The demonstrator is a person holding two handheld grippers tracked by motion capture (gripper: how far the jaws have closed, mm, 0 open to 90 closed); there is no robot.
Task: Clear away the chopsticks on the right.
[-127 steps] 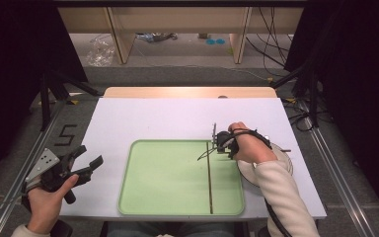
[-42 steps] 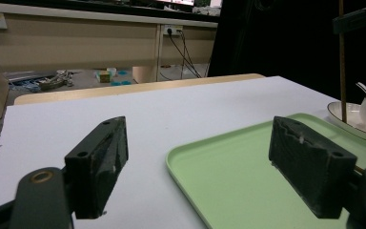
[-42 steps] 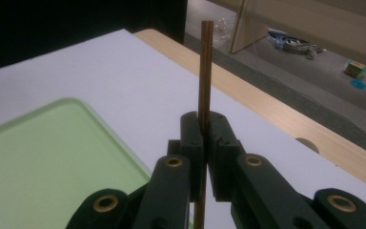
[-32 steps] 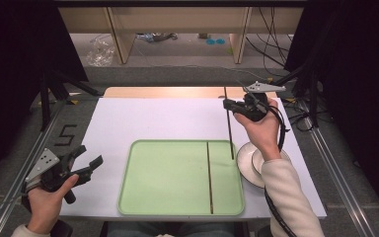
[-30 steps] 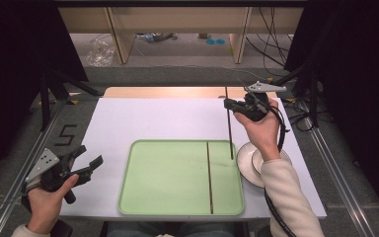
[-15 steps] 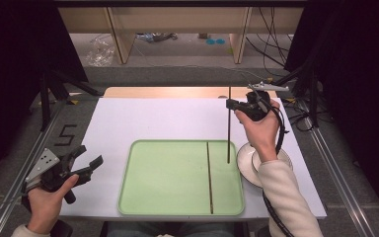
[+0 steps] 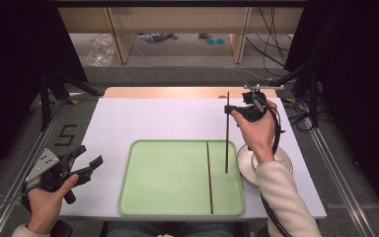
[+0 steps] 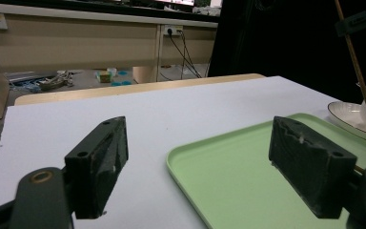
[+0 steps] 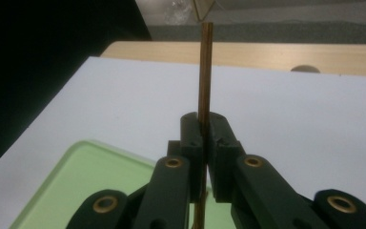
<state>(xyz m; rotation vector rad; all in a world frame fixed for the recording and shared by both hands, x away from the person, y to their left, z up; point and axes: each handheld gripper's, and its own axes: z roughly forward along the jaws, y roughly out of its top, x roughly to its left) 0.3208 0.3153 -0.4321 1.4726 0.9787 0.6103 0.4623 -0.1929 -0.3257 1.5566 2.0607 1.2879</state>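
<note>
Right gripper [image 7: 231, 110] up at about two o'clock over the white table [image 7: 153, 118], jaws pressed together on a thin brown stick [image 7: 226, 138], pinching it near its top end. Stick hanging close to upright, lower tip down over the right part of the green tray [image 7: 168, 177], just beside the white plate [image 7: 281, 160] at three o'clock of the tray. Seen from the right gripper view, stick [image 9: 205, 71] rising straight out between the closed pads. Second stick [image 7: 209, 177] lying flat on the tray, running twelve to six. Left gripper [image 7: 86, 165] down at eight o'clock, off the tray's left edge, jaws spread wide, nothing between them; tray corner [image 8: 228, 162] between the two pads in the left gripper view.
</note>
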